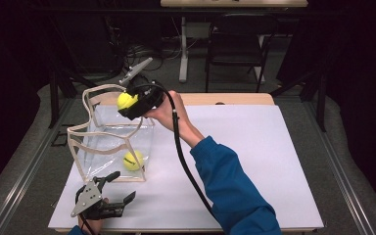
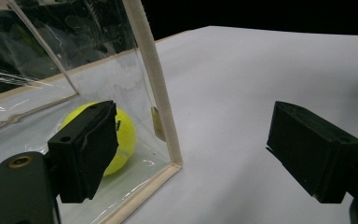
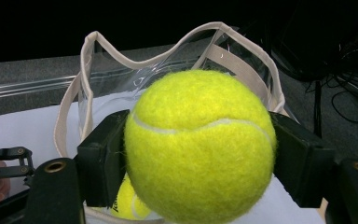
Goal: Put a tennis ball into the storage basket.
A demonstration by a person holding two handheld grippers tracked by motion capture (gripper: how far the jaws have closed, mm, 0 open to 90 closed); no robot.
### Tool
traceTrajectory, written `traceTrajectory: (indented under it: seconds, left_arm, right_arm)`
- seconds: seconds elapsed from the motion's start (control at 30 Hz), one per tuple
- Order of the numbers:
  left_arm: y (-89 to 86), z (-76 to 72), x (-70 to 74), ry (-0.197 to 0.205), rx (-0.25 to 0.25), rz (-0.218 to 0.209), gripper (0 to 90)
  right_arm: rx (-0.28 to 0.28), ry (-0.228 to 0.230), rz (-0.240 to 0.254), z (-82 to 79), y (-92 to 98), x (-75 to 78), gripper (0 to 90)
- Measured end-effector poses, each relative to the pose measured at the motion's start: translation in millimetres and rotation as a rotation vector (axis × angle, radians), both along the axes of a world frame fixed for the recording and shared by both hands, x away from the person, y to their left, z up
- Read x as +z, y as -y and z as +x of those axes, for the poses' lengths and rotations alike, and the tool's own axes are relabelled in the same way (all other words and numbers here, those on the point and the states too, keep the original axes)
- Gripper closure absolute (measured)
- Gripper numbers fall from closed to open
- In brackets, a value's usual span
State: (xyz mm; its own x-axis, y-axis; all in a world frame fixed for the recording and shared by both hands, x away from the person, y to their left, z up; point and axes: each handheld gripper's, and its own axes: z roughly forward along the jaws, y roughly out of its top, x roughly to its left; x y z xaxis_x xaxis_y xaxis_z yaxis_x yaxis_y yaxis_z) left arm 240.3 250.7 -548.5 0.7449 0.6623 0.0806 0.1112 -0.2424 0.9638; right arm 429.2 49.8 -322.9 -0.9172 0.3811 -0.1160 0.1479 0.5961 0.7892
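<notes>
**One ball bagged, second poised over the opening**

One tennis ball point(image 1: 133, 160) already lies inside the clear bag point(image 1: 108, 147). Your right gripper point(image 1: 127, 104) clamps the second tennis ball point(image 3: 200, 144) above the bag's rim; release remains. Your left gripper point(image 1: 115, 188) waits beside the bag, jaws apart, empty.

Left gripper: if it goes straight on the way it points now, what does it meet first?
Probably nothing: the left gripper, jaws open, points past the corner of the clear bag over bare white table. Its left jaw might graze the bag's edge; depth is unclear.
</notes>
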Motion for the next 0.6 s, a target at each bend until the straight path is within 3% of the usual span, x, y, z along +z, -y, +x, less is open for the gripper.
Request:
traceTrajectory:
  seconds: [0.6]
  left_arm:
    - [-1.0,0.4,-0.3,0.000,0.003,-0.006,15.9]
  right_arm:
    - [0.004,-0.032,-0.032,3.7,-12.9,-17.8,26.2]
